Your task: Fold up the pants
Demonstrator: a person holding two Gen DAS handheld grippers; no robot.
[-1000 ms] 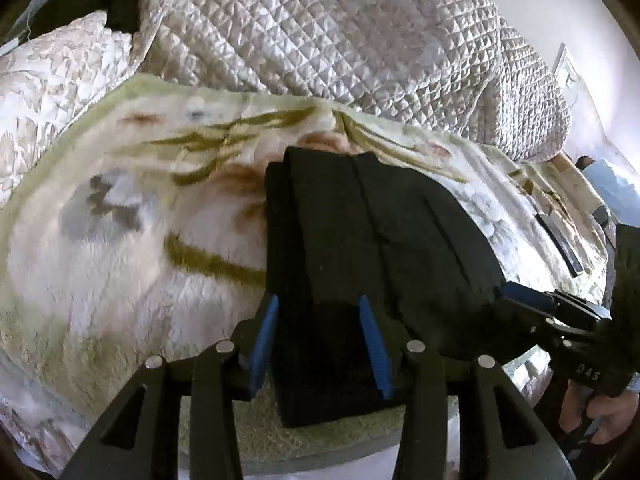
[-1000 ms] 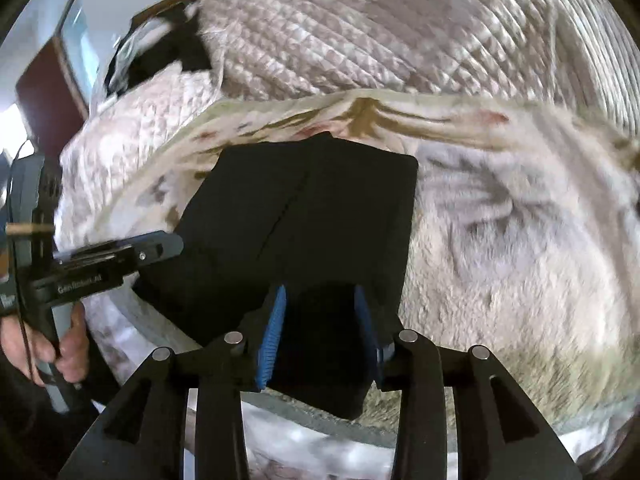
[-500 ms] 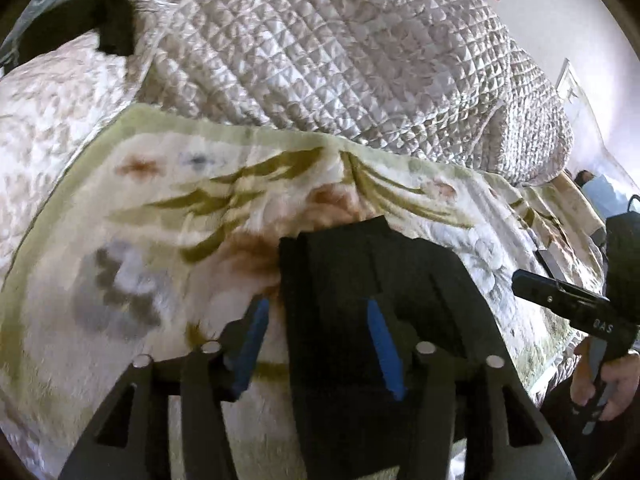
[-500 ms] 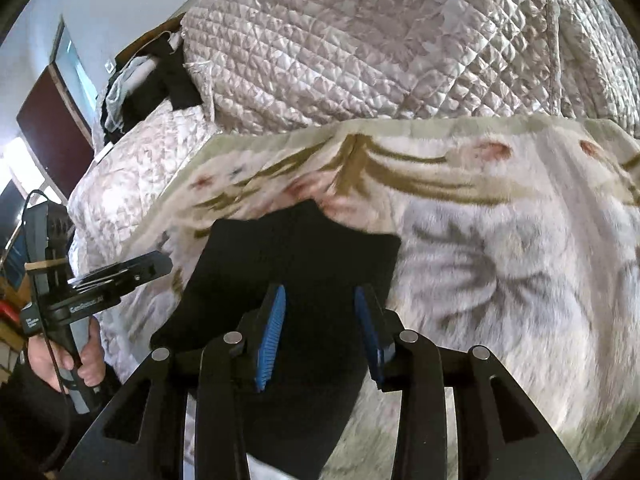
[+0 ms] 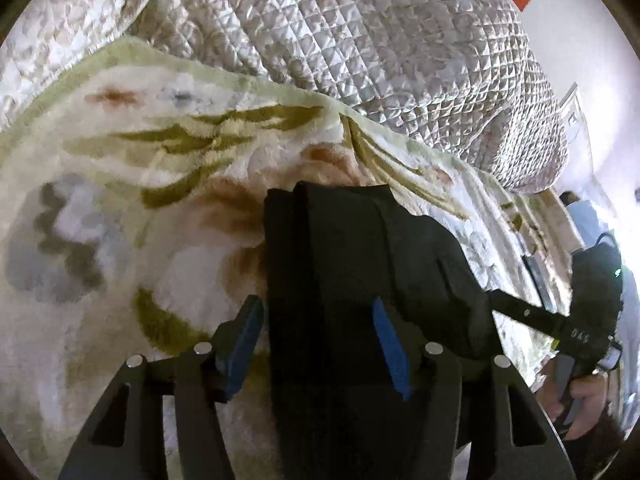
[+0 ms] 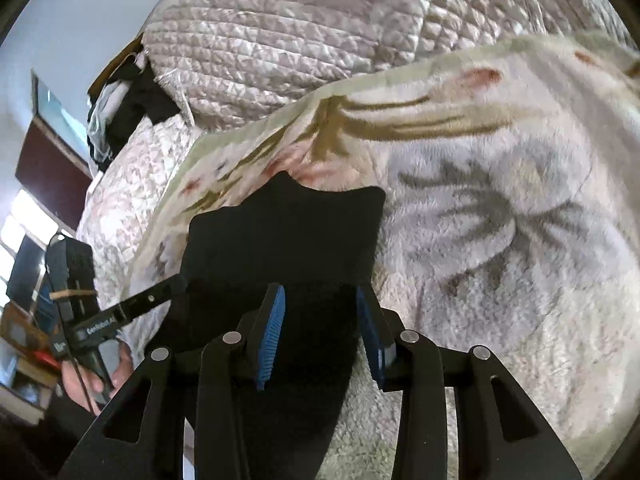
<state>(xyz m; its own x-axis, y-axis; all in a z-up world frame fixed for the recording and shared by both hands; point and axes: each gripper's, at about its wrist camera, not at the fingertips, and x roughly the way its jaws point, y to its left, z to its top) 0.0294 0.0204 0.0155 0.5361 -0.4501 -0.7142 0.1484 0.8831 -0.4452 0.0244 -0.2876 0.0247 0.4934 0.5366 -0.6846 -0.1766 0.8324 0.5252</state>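
The black pants (image 5: 352, 264) lie folded in a narrow stack on a floral fleece blanket (image 5: 120, 208). They also show in the right wrist view (image 6: 288, 240). My left gripper (image 5: 320, 336) is open, its blue pads astride the near left part of the stack. My right gripper (image 6: 320, 324) is open, its pads astride the near right part. Whether the pads touch the cloth I cannot tell. Each gripper shows at the edge of the other's view, the right one (image 5: 532, 316) and the left one (image 6: 132, 312).
A quilted silver bedspread (image 5: 360, 40) is heaped behind the blanket. The bed's near edge runs just under the grippers. Dark clothes (image 6: 128, 112) lie at the bed's far left. A dark flat object (image 5: 538, 276) lies at the right edge of the blanket.
Both grippers have risen and moved forward over the pants, staying open. The pants fill more of the space between the fingers and their near end has dropped out of sight below.
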